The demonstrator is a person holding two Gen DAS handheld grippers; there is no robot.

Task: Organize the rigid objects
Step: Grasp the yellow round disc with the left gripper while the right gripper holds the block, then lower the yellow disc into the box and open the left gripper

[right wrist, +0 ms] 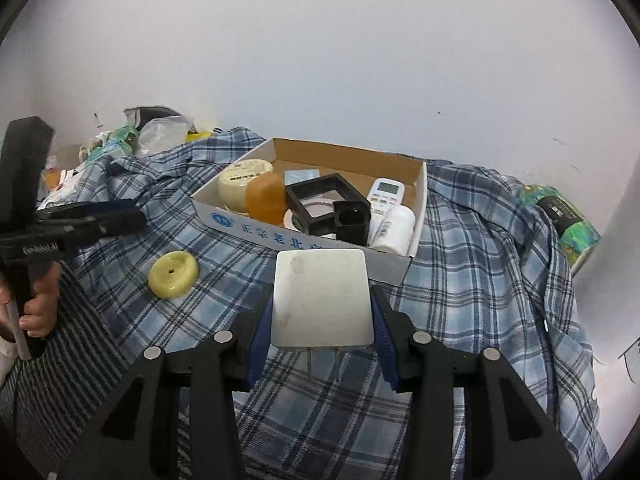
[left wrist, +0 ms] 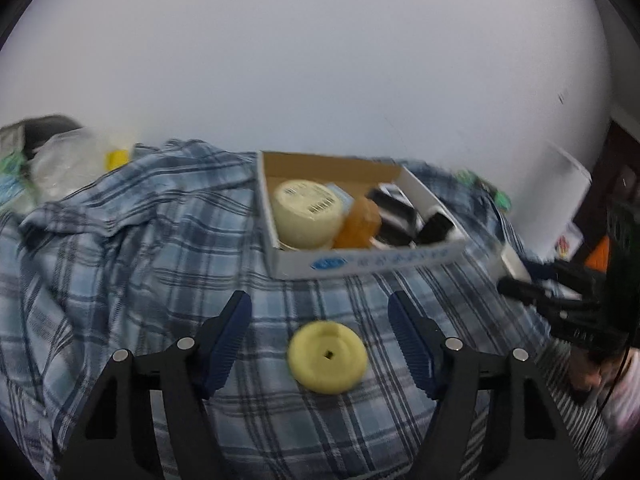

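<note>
Partly hidden: white plug (right wrist: 322, 300) prongs.

Pale yellow disc (left wrist: 327, 357) flat on plaid cloth (left wrist: 120, 240), near cardboard box (left wrist: 360, 262)

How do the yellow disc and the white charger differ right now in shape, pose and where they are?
The yellow disc is round with a small centre hole; the white charger is a rounded square with metal prongs. The disc lies flat on the plaid cloth, untouched between the left gripper's open jaws; the charger is clamped in the right gripper, off the cloth. Both remain outside the cardboard box.
</note>
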